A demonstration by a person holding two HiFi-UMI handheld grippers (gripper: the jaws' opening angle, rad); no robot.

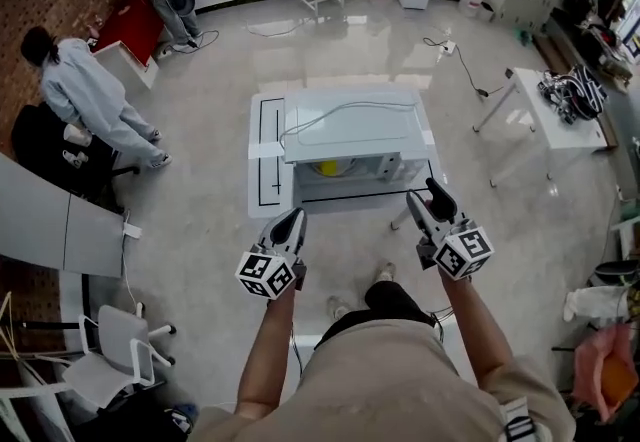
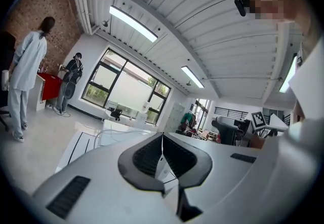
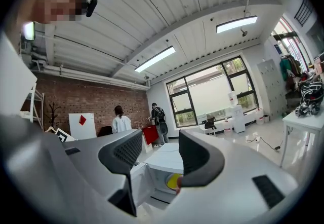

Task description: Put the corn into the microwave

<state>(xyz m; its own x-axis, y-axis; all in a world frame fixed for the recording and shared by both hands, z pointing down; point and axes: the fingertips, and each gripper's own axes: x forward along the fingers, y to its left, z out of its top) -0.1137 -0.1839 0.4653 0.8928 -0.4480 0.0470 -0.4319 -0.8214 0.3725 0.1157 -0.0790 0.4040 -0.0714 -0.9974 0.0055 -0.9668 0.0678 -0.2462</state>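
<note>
- The corn lies inside the open microwave, towards the table's front edge.
- Left gripper: jaws pressed together, empty.
- Right gripper: jaws spread apart, holding nothing.

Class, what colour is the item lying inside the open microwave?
The item is yellow, clearest in the right gripper view.
</note>
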